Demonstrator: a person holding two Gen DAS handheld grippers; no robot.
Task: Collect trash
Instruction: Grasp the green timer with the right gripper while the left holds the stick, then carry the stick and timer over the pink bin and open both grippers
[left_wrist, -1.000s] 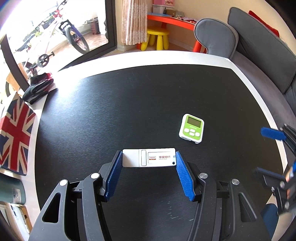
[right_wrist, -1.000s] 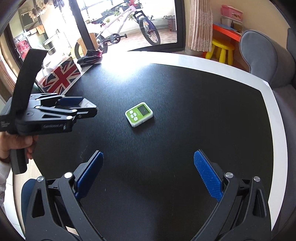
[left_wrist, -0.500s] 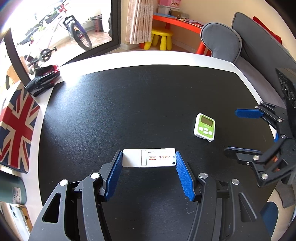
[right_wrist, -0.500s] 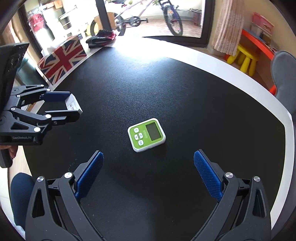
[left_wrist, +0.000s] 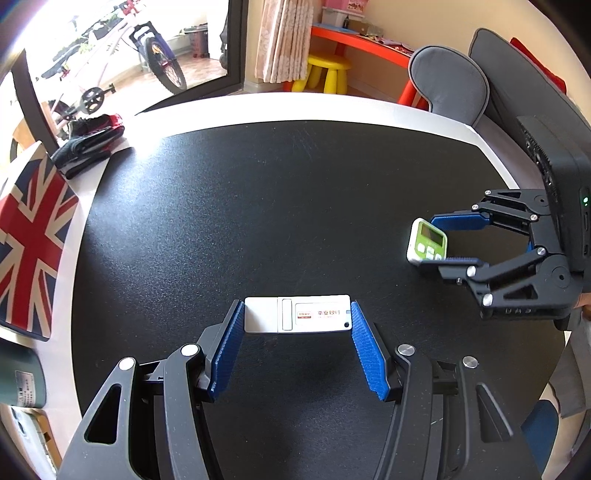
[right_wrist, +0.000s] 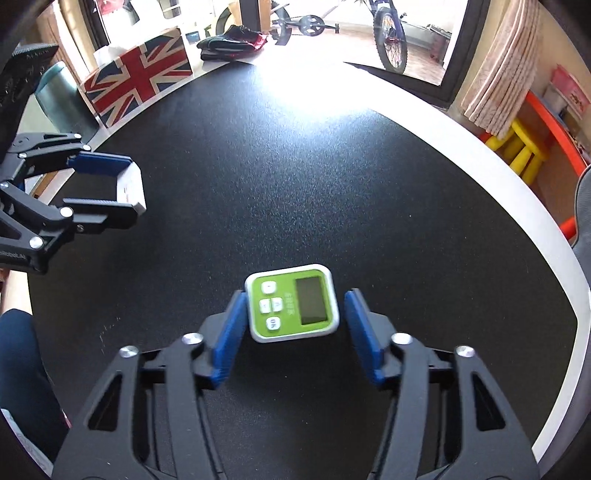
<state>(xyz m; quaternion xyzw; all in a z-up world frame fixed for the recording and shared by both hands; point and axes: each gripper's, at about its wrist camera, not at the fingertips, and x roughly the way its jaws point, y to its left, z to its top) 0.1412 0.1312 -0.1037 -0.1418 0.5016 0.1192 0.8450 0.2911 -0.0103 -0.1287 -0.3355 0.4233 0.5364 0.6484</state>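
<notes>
Timer (right_wrist: 291, 302), small, hard and smooth, sits between the right gripper (right_wrist: 293, 326) jaws, just closing, maybe not pinching yet; grab its flat sides. Left gripper (left_wrist: 297, 341) holds a white card (left_wrist: 297, 314).

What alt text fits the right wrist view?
The right claw has just been closing around a green timer on the black table; a sliver of gap shows at its right pad. At left, the left claw grips a white card.
</notes>
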